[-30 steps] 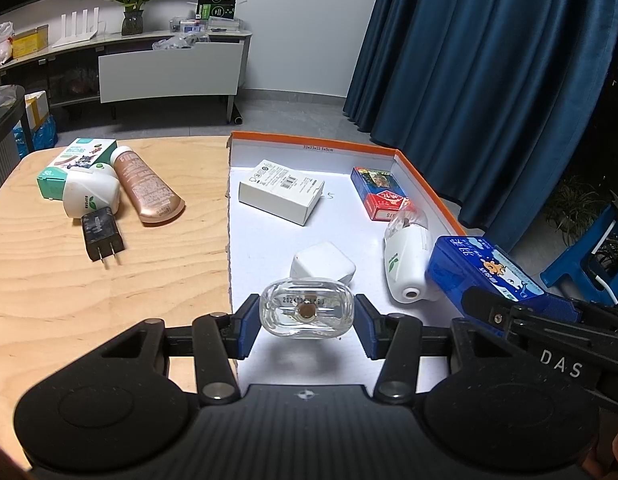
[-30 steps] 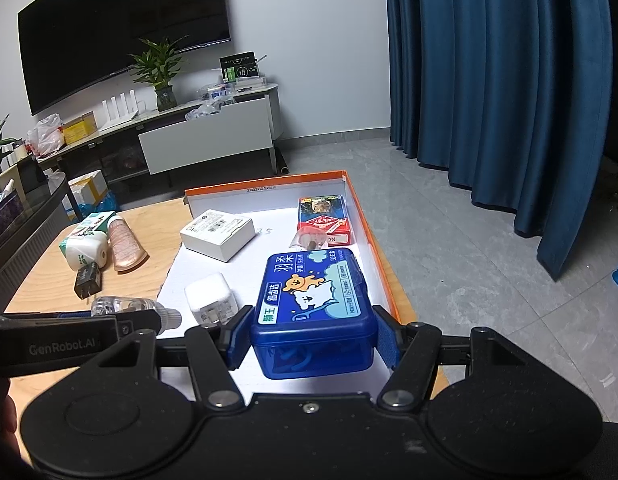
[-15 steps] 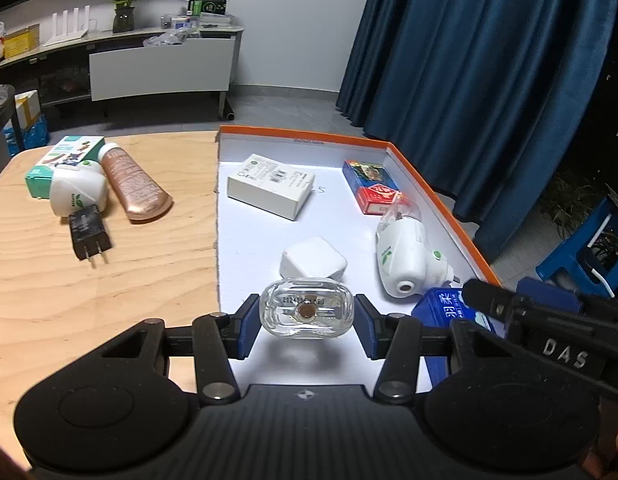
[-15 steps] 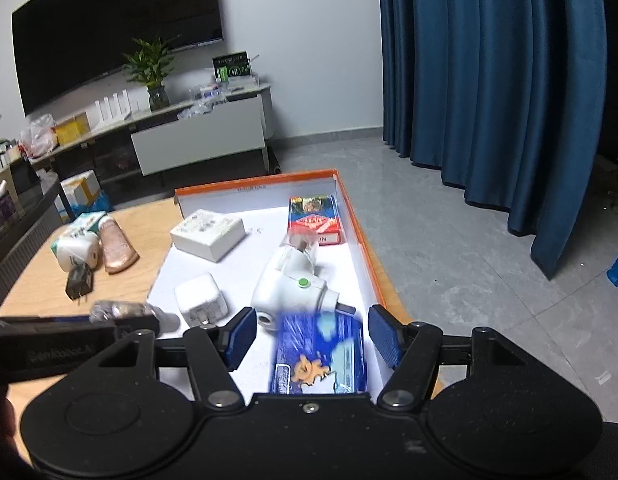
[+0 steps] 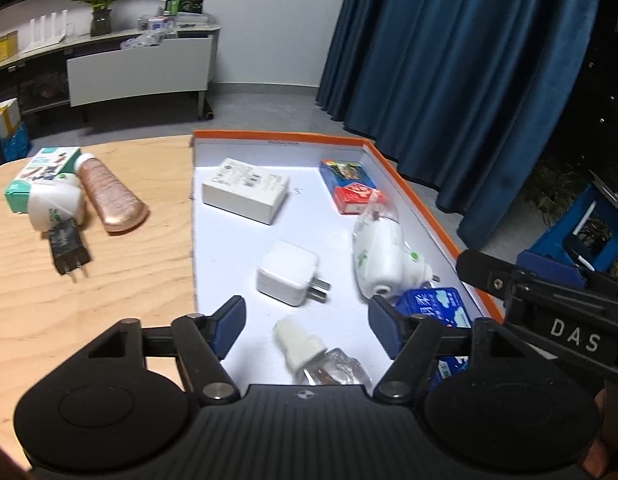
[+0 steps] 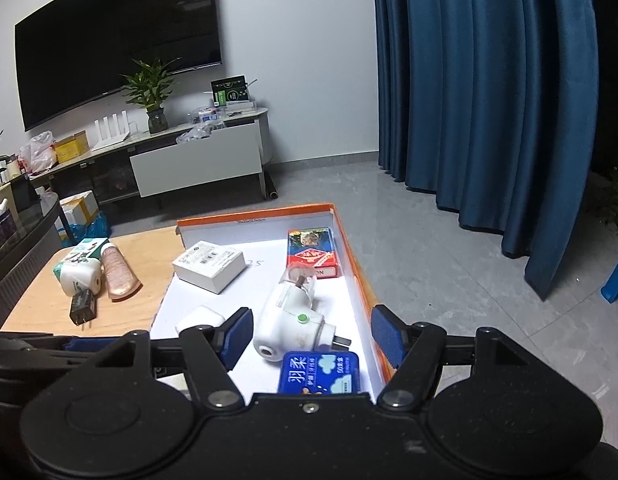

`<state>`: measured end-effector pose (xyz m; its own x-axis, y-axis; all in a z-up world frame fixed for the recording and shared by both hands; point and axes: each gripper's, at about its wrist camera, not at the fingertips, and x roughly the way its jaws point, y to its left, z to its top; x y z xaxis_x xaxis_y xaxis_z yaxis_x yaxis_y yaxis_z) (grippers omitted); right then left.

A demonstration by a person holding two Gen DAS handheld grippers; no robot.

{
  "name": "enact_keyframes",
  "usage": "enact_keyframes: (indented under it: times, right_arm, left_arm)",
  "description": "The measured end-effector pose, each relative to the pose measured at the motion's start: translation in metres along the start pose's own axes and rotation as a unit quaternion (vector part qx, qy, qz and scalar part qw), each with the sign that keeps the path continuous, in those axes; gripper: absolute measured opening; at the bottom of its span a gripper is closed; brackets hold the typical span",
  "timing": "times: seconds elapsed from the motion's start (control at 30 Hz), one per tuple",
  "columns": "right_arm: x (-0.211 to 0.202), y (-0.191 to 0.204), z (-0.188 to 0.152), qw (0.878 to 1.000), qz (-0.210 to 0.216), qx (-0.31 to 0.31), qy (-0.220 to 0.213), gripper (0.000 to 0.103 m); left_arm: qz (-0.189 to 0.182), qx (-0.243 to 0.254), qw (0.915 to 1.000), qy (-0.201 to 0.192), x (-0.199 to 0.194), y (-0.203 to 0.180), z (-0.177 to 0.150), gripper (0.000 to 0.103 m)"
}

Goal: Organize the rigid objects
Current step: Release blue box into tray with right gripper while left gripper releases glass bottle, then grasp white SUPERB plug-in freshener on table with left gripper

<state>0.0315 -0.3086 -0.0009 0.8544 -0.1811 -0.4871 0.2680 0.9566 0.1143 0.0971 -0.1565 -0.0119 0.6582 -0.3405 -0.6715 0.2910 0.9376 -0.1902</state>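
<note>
My left gripper [image 5: 307, 328] is open above the near end of the orange-rimmed white tray [image 5: 413, 192]. A clear glass bottle with a white cap [image 5: 317, 356] lies on the tray floor just under it, free of the fingers. My right gripper [image 6: 311, 336] is open above the tray's near right corner. The blue box with cartoon print [image 6: 319, 372] lies below it, also visible in the left wrist view [image 5: 437, 308]. A white plug-in device [image 6: 289, 320], a white charger [image 5: 287, 272], a white box [image 5: 245, 196] and a red-blue card box [image 5: 351, 190] lie in the tray.
On the wooden table [image 5: 109, 272] left of the tray lie a black plug [image 5: 67, 250], a copper tube [image 5: 109, 200], a white round device [image 5: 55, 206] and a teal-white box [image 5: 37, 172]. The right gripper's body [image 5: 549, 312] sits close at right. Blue curtains hang behind.
Both grippers opened. The glass bottle dropped from the left gripper onto the tray. The blue box left the right gripper and lies in the tray's near right corner.
</note>
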Motion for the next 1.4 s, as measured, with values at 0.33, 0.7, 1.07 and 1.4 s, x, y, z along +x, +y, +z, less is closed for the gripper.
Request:
enact_keyframes:
  times: [0.33,0.7,1.07,1.4]
  right_arm:
    - [0.001,0.032,0.015,0.999,0.034,-0.031,0.0,0.081]
    - [0.012,0.088,0.019,0.992,0.1,-0.074,0.018,0.088]
    - [0.027,0.117,0.017,0.987,0.125,-0.099,0.031,0.088]
    - [0.04,0.123,0.016,0.985,0.132,-0.104,0.043,0.089]
  left_arm:
    - [0.062,-0.038,0.9974,0.001,-0.016,0.039,0.009,0.086]
    - [0.118,-0.106,0.9873,-0.001,-0.037,0.104,0.0,0.093]
    - [0.145,-0.148,0.9781,-0.012,-0.042,0.142,0.002,0.094]
    - [0.156,-0.163,0.9742,-0.013,-0.034,0.162,0.006,0.096]
